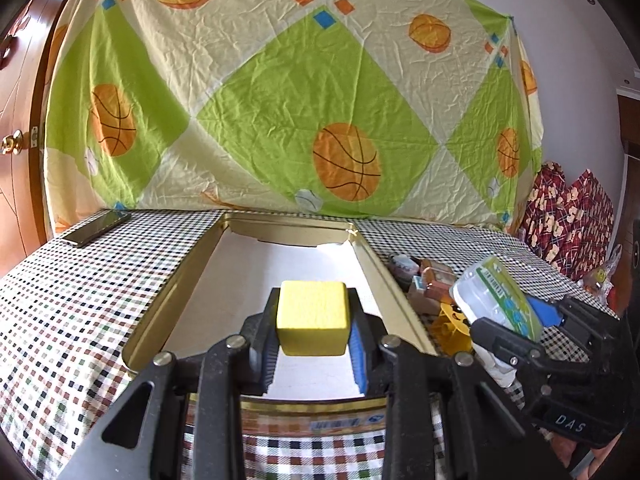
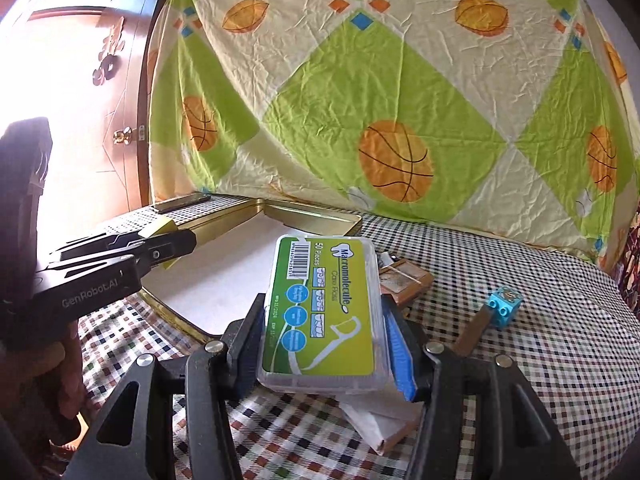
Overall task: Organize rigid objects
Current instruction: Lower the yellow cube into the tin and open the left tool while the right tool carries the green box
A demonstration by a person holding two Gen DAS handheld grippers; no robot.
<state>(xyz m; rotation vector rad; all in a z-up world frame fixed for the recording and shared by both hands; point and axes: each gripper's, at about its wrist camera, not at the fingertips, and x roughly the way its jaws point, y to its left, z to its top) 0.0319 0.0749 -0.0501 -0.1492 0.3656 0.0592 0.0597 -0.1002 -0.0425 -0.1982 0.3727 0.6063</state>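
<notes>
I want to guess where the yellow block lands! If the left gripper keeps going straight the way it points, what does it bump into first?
Probably the white floor of the gold tin tray. The left gripper, shut on the yellow block, points slightly downward over it; depth is hard to judge.

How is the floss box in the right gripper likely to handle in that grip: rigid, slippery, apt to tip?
The floss box looks like hard clear plastic, so probably rigid. Its smooth walls may slip between the right gripper's pads. It sticks out well past the fingertips, so it might pivot if bumped against the tin tray.
</notes>
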